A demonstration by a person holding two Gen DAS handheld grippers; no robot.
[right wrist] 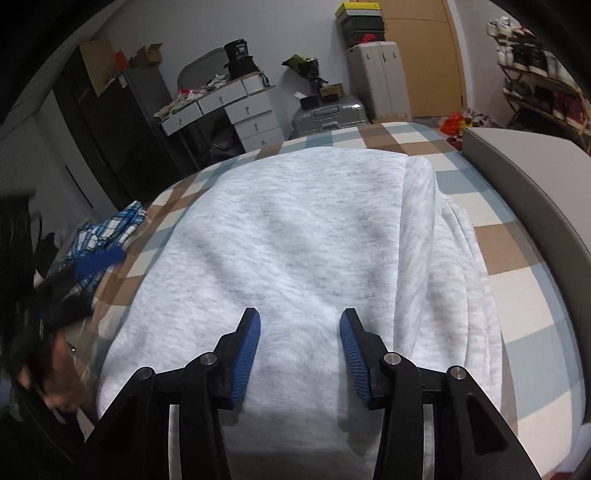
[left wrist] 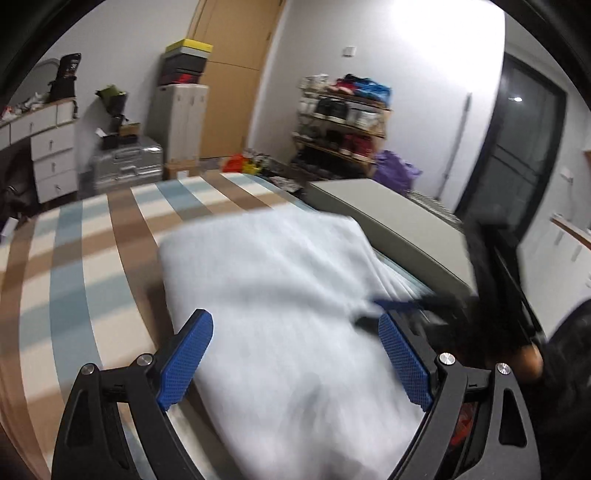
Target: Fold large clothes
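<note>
- On bed [right wrist: 498, 236]: grey garment [right wrist: 295, 240] lies folded over, one layer stacked along its right edge.
- Our left gripper [left wrist: 295, 332] is wide apart, empty, above garment.
- Our right gripper [right wrist: 300, 332] is part-way apart, nothing pinched.
- We judge a fold just laid; next we need a fresh edge grip.
- Writing: none legible on the boxes [right wrist: 360, 22].

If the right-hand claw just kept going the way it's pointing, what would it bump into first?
Most likely the grey garment folded on the bed: the right gripper stands open, tilted down over it, nothing between. How near is unclear.
</note>
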